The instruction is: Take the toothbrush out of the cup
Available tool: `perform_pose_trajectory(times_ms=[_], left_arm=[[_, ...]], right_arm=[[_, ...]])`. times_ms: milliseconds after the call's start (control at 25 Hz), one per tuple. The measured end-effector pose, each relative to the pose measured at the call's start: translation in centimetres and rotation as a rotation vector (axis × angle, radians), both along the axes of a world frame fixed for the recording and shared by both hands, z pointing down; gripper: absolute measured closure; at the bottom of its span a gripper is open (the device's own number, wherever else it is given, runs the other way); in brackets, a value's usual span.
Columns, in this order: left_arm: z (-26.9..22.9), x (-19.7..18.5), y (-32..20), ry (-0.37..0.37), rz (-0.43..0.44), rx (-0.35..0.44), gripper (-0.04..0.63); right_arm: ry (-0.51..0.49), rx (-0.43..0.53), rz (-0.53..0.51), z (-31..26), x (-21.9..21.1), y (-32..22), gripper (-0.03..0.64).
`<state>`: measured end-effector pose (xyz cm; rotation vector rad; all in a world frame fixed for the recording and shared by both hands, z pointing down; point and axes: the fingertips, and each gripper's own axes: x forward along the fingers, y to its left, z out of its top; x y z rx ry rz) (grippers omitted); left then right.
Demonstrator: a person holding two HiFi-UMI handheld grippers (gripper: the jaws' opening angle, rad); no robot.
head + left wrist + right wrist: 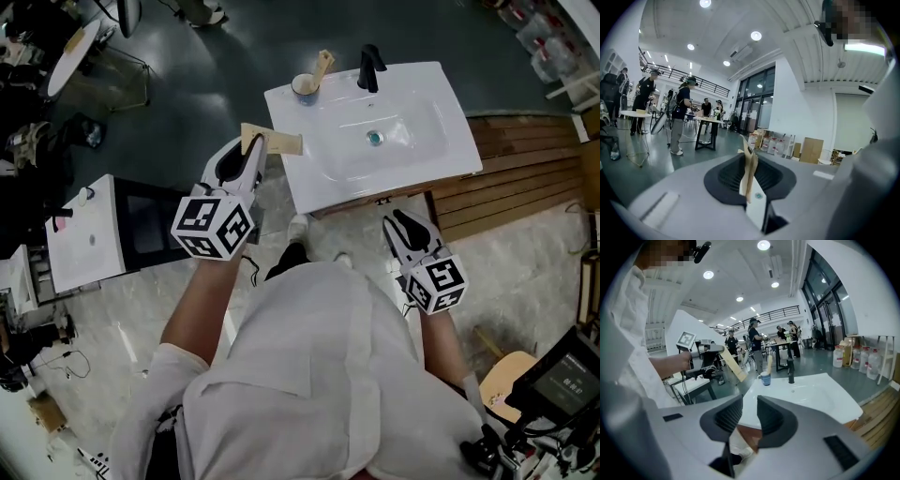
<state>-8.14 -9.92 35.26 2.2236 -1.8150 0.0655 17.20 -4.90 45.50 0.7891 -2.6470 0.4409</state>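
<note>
A flat tan toothbrush (274, 142) is held left of the white sink (422, 159), level and clear of the cup, with my left gripper (251, 150) shut on it. In the left gripper view its tan edge (750, 168) stands upright between the pads. The blue-and-white cup (305, 88) sits on the sink's back left corner with a second tan toothbrush (322, 66) leaning in it. My right gripper (405, 225) hangs open and empty in front of the sink's near edge. The right gripper view shows the cup (764, 378) and the held toothbrush (733, 365).
A black faucet (370, 67) stands at the sink's back, right of the cup. Wooden boards (525, 178) lie to the right of the sink. A white table (84, 234) stands at the left. People stand at tables (705, 119) far off in the hall.
</note>
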Motion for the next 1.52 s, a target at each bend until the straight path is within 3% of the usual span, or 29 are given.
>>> perform_pose_trajectory(times_ms=[240, 560, 760, 1160, 1520], left_arm=[[-0.6, 3.1, 5.4, -0.045, 0.014, -0.012, 0.543], [0.6, 5.6, 10.1, -0.024, 0.119, -0.047, 0.543], [1.2, 3.1, 13.8, 0.002, 0.163, -0.047, 0.543], [0.9, 1.7, 15.4, 0.035, 0.169, -0.045, 0.543], [1.8, -1.5, 15.8, 0.045, 0.112, -0.044, 0.543]], right_arm=[[-0.014, -0.041, -0.056, 1.1, 1.0, 1.0, 0.525], [-0.008, 0.023, -0.075, -0.3, -1.2, 0.8, 0.525], [0.010, 0.046, -0.085, -0.7, -6.0, 2.1, 0.523], [0.012, 0.091, -0.032, -2.3, -8.1, -1.5, 0.523], [0.010, 0.103, 0.011, -1.2, -11.8, -7.2, 0.482]])
